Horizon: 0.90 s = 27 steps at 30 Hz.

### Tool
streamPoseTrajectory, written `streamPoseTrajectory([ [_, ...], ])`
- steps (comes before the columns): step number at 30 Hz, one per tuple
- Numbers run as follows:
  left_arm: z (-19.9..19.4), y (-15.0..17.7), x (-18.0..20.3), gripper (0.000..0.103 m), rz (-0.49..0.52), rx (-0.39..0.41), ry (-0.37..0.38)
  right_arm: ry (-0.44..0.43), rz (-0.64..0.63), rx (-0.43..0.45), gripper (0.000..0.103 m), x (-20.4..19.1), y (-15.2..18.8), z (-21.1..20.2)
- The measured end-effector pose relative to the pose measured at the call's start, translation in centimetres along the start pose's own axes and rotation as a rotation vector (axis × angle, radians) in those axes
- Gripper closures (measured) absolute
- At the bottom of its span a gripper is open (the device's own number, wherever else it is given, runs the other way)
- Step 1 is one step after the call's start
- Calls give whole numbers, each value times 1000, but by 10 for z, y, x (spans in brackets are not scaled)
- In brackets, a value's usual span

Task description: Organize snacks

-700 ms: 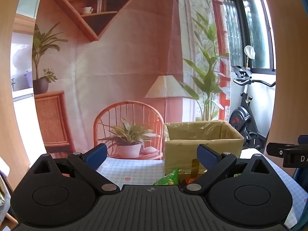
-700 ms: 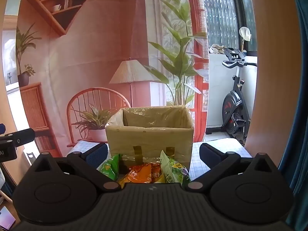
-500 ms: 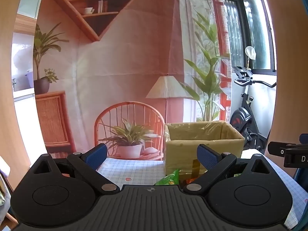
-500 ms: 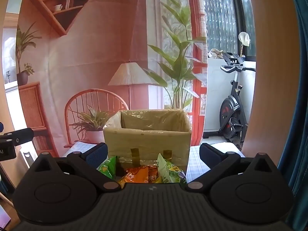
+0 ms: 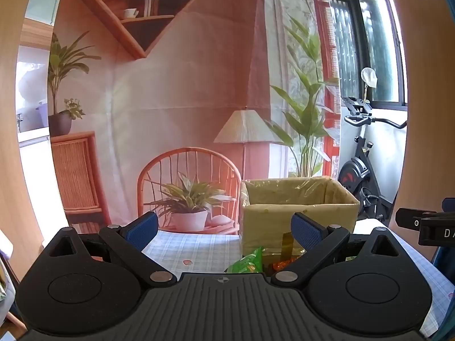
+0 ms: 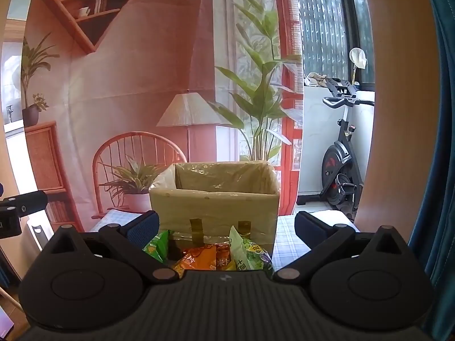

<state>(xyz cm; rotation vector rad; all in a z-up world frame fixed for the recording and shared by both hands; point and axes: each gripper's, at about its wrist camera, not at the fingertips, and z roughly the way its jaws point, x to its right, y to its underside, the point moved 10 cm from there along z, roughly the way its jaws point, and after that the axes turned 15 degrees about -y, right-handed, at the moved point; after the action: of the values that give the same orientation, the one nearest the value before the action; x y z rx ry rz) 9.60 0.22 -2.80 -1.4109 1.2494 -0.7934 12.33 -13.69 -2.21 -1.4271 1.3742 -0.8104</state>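
Your right claw [image 6: 226,227], jaws apart and empty, has the snack packets [image 6: 207,255] low centre, nearer than your left claw [image 5: 224,231], also apart

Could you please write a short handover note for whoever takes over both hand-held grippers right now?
Left hand-held gripper: open, holding nothing.
Right hand-held gripper: open, holding nothing, aimed at the snacks.
Snacks: green bag, orange bag and a white-and-green bag lie on the checked tablecloth, in front of the cardboard box.
The box stands open behind them; its inside is hidden from here.
Done: nothing visibly packed.
Left: probably pick up each bag and place it in the box.
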Motion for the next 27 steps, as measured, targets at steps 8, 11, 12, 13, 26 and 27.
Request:
streamPoseTrajectory([
  [8,-1,1,2,2,0,-1,9,5,2,3,0,1,-1,-1],
  [11,-1,1,2,2,0,-3,11,4,2,3,0,1,0,-1],
  [12,-1,1,2,2,-1,-4,11,4,2,3,0,1,0,-1],
  [13,0,1,1,2,-3,-5,12,4,2,3,0,1,0,-1],
  [26,0,1,3,2,-12,-11,21,7,2,2,0,2,0,-1],
  [27,0,1,3,2,-11,-11,21,8,2,2,0,2,0,-1],
])
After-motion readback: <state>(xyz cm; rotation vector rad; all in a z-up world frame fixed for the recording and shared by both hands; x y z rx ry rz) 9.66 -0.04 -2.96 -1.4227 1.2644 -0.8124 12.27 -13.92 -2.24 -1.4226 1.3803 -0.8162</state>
